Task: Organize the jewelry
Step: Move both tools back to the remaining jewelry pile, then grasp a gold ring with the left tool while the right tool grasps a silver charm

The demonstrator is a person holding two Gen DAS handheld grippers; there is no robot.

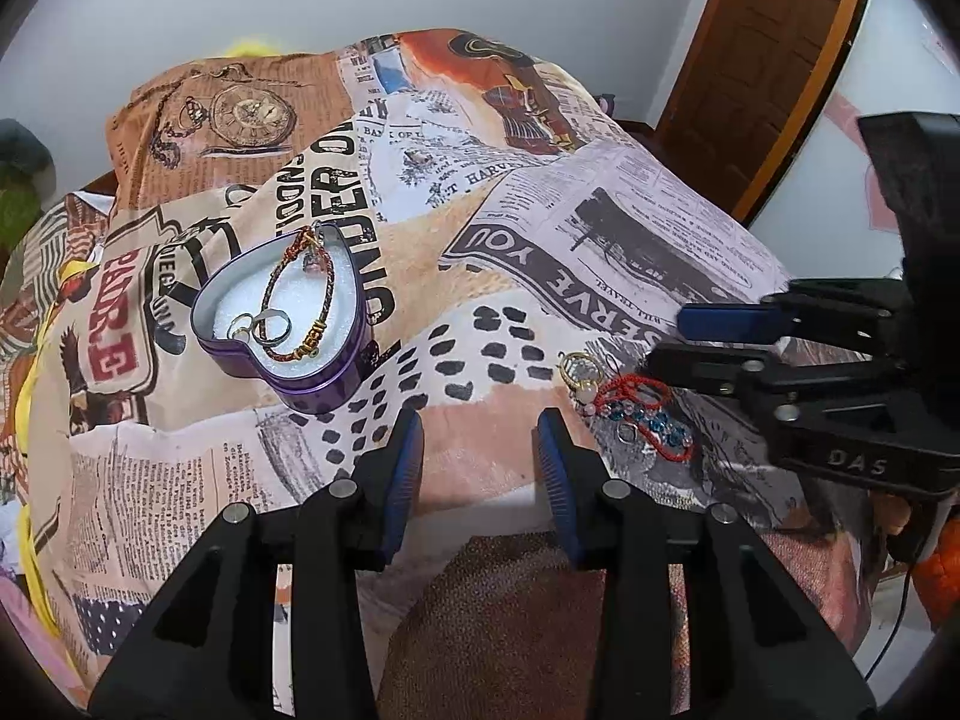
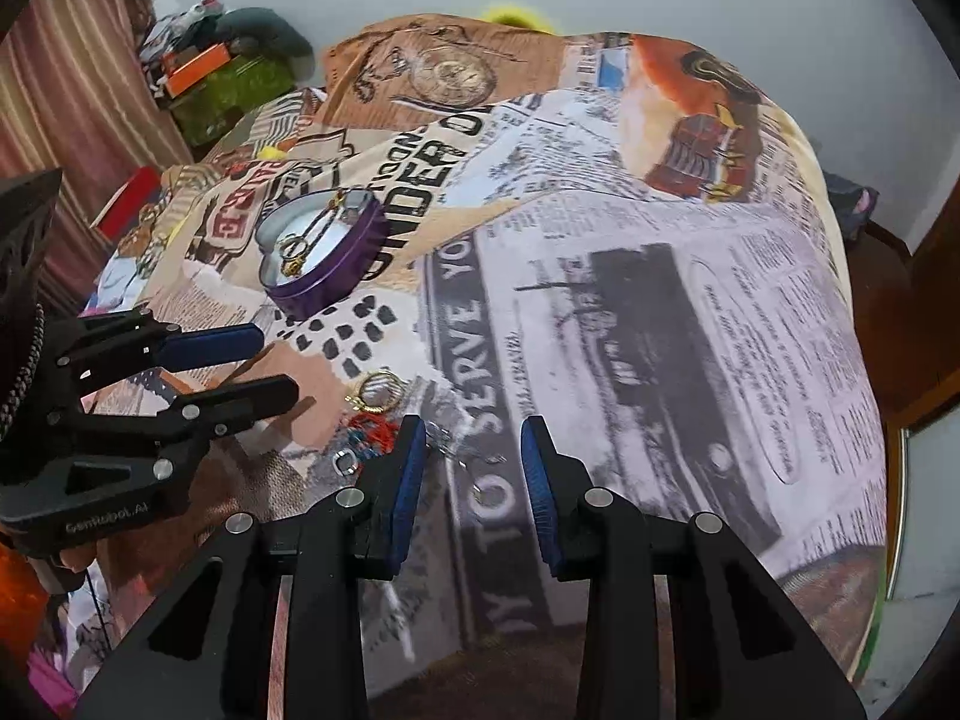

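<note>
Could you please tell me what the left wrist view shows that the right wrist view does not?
Only the left wrist view shows the brown door, and it shows the red cord bracelet in full. Only the right wrist view shows the striped curtain and the cluttered pile beside it. Both show the purple heart tin holding a braided bracelet and rings, the gold ring on the printed sheet, and the left gripper and right gripper, both open.
</note>
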